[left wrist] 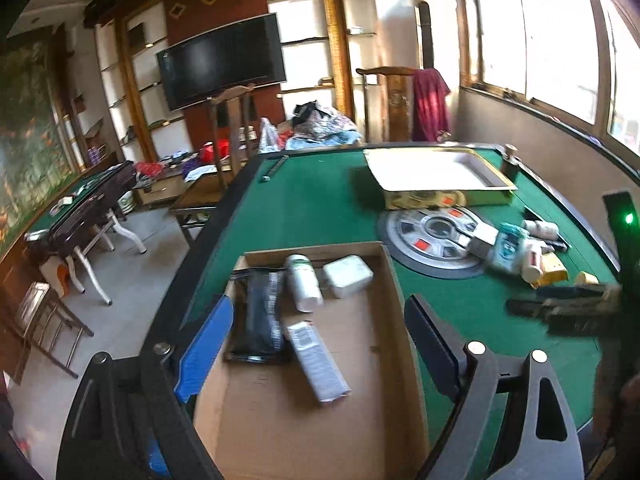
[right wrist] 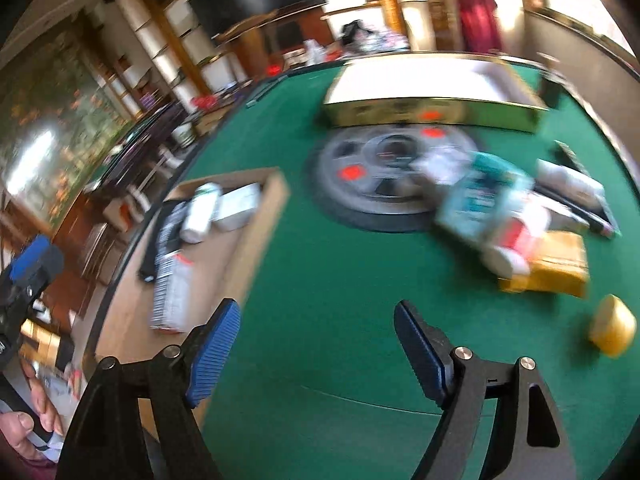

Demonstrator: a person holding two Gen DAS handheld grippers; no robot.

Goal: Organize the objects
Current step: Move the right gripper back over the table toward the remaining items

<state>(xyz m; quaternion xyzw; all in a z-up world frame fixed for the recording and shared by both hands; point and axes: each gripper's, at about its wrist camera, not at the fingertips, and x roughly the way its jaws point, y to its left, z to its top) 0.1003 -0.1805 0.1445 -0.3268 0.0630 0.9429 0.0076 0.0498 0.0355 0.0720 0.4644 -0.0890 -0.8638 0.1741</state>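
both tools stand wide open with nothing between their pads: the left gripper (left wrist: 320, 340) hangs over the cardboard box (left wrist: 394, 280), and the right gripper (right wrist: 318, 350) is over bare green table (right wrist: 320, 280) between that box and the heap of loose things. the empty jaws suggest neither has a load at this moment, and the right one looks aimed toward the heap for a next pick, though that is only a guess.

the box sits at the table's near left edge, likely so sorted things collect in one spot. four things lie in it: a black packet (left wrist: 260, 312), a white bottle (left wrist: 304, 284), a small white case (left wrist: 347, 276) and a flat white carton (left wrist: 318, 360), all crowded toward its far end, leaving the near floor free.

still unsorted, to the right by the round centre plate (left wrist: 434, 240): a teal packet (right wrist: 480, 196), a red-and-white bottle (right wrist: 516, 240), a yellow box (right wrist: 552, 264), and one yellow lump (right wrist: 614, 324) apart from them. others in the heap are too blurred to count. one gold tray (left wrist: 440, 176) sits behind.
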